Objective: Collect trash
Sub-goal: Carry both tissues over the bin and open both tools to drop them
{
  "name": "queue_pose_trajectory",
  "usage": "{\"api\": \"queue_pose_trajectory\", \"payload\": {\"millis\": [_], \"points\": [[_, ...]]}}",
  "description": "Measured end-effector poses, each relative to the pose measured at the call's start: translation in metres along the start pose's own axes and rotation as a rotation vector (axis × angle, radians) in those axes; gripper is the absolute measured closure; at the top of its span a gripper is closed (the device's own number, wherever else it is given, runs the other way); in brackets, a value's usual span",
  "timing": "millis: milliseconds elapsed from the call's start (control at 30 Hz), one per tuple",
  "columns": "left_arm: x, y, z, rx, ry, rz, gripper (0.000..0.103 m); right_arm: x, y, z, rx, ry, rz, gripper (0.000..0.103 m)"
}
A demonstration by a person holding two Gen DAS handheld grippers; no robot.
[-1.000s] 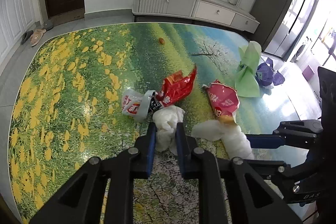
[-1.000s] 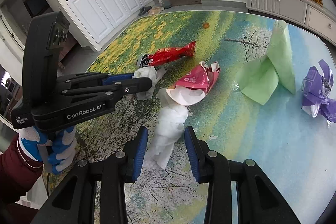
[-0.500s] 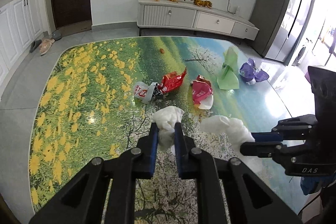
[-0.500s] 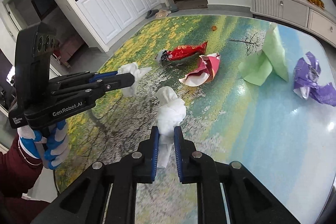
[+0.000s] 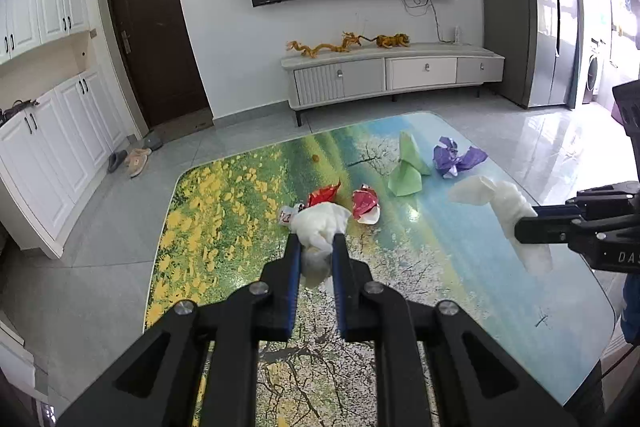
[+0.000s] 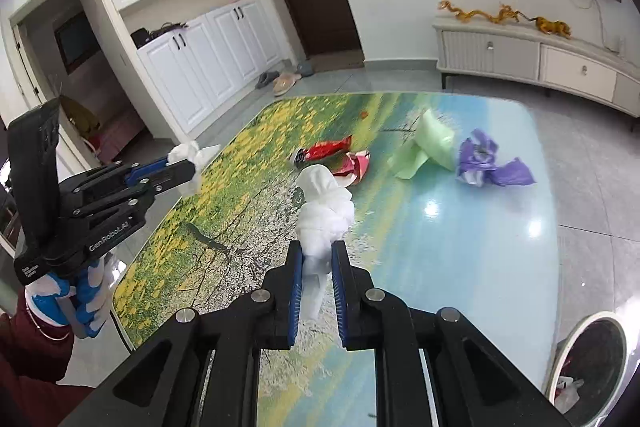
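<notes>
Counting the trash: two white tissue wads, one in each gripper, both held above the table (image 5: 460, 267). The left gripper (image 5: 316, 247) has its jaws closed on the first wad (image 5: 320, 223); the right gripper (image 6: 316, 255) has its jaws closed on the second wad (image 6: 324, 207). Four pieces lie on the table: a red wrapper (image 5: 322, 195), a pink wrapper (image 5: 365, 205), a green sheet (image 5: 406, 169) and a purple bag (image 5: 456, 159). Only the right view shows the bin (image 6: 592, 355) beside the table and the gloved hand (image 6: 68, 299); only the left view shows the fridge (image 5: 532, 11).
</notes>
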State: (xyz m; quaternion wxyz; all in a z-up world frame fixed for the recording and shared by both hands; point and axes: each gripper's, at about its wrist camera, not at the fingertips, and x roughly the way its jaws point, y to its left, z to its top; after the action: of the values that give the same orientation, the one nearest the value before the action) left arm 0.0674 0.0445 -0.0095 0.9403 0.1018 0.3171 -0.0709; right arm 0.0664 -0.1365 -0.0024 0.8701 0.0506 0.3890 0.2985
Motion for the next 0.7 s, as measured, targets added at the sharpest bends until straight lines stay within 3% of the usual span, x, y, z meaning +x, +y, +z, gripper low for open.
{"api": "queue_pose_trajectory", "payload": {"millis": [367,700], "points": [[-0.052,-0.048,0.02,0.086,-0.1,-0.007,0.089,-0.085,-0.031,-0.019,0.077,-0.155,-0.102,0.089],[-0.049,-0.119,0.046,0.215,-0.109,-0.071,0.089,-0.141,-0.099,-0.056,0.203,-0.248,-0.269,0.089]]}}
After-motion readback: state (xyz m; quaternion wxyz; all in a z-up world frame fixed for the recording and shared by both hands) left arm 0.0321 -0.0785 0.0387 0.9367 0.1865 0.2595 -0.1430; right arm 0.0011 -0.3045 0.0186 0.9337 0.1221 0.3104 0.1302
